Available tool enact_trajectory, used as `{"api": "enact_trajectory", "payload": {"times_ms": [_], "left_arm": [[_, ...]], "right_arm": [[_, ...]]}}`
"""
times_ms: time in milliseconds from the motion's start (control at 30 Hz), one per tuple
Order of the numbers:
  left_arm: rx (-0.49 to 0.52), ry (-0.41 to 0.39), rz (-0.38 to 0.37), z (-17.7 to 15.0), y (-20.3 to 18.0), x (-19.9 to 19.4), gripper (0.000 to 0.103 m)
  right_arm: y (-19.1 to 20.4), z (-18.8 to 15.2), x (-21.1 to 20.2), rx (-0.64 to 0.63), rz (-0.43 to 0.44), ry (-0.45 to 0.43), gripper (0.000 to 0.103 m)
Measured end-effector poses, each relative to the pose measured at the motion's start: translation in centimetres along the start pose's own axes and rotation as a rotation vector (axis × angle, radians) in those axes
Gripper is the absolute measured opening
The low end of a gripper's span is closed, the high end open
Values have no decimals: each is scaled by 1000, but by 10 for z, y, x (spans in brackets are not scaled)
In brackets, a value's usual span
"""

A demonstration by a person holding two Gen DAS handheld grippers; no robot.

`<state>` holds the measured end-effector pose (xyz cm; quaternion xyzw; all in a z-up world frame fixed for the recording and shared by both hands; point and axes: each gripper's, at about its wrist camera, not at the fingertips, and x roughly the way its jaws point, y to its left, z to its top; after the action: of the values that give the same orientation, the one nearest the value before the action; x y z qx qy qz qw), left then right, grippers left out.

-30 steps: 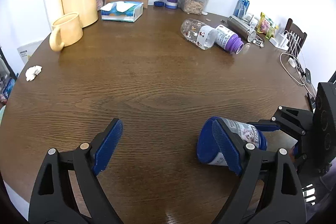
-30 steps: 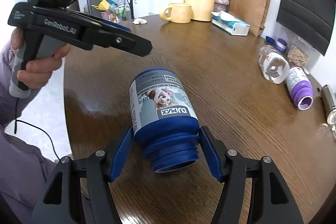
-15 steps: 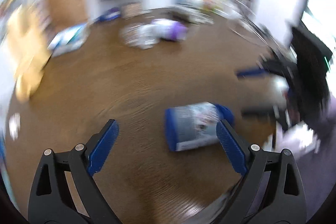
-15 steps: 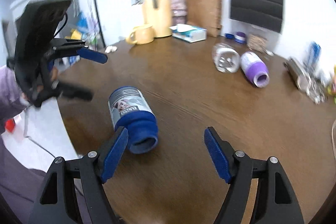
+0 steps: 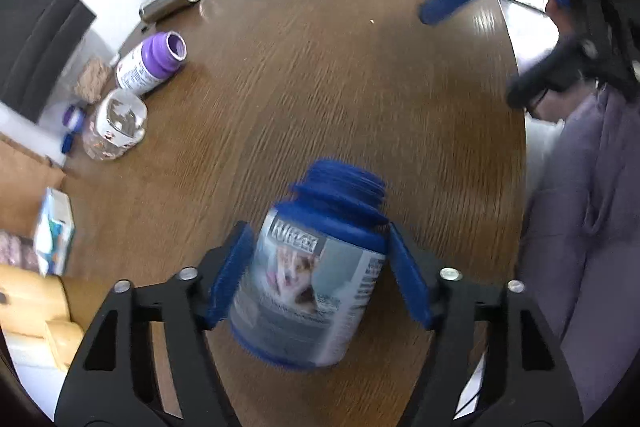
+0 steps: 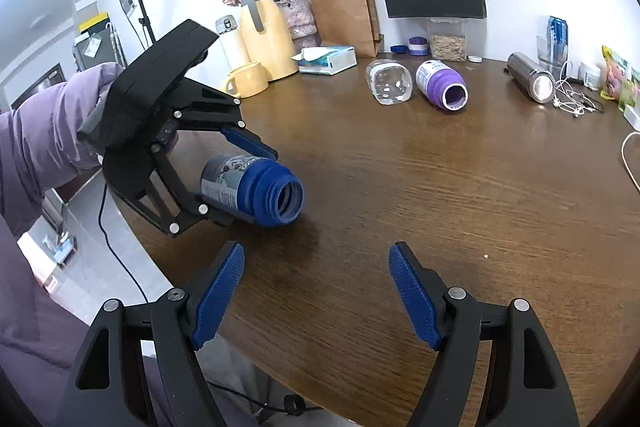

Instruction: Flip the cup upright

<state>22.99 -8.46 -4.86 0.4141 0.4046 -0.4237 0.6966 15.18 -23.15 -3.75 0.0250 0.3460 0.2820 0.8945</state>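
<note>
The blue cup [image 5: 312, 283], a jar-like cup with a grey dog label and a ribbed open mouth, lies on its side near the table's edge; it also shows in the right wrist view [image 6: 256, 187]. My left gripper [image 5: 320, 275] is around its body, blue pads [image 5: 230, 279] on both sides, seemingly not quite pressed in. In the right wrist view the left gripper [image 6: 236, 175] straddles the cup. My right gripper [image 6: 316, 299] is open and empty, just in front of the cup's mouth.
On the round wooden table [image 6: 440, 187]: a clear bottle [image 6: 388, 83] and a purple cup [image 6: 442, 85] on their sides, a steel flask [image 6: 530, 77], a tissue box [image 6: 328, 59], a yellow mug [image 6: 244, 79], a yellow jug [image 6: 264, 31], cables at the right.
My right gripper let go of the cup and pulled back. My left gripper swung round and closed in around the cup's body from the base end.
</note>
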Motion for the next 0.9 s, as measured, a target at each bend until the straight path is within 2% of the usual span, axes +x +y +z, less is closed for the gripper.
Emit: {"api": "enact_trajectory", "payload": {"times_ms": [267, 400, 467, 533, 633, 767, 900], "left_arm": [[-22, 62, 12, 9, 2, 9, 63], [-94, 142, -17, 5, 17, 27, 61], [-137, 152, -26, 4, 23, 30, 60], [-165, 149, 10, 3, 27, 30, 60], [-222, 121, 10, -1, 33, 24, 60], [-326, 58, 67, -9, 46, 7, 60], [-476, -77, 123, -23, 54, -23, 60]], "right_arm": [[-5, -3, 0, 25, 12, -14, 80], [-6, -6, -3, 34, 11, -15, 80], [-9, -6, -3, 45, 10, -18, 80], [-12, -6, -3, 57, 12, -20, 80], [-14, -5, 0, 66, 20, -18, 80], [-13, -3, 5, 59, 33, -14, 80], [-12, 1, 12, 56, 45, -10, 80]]}}
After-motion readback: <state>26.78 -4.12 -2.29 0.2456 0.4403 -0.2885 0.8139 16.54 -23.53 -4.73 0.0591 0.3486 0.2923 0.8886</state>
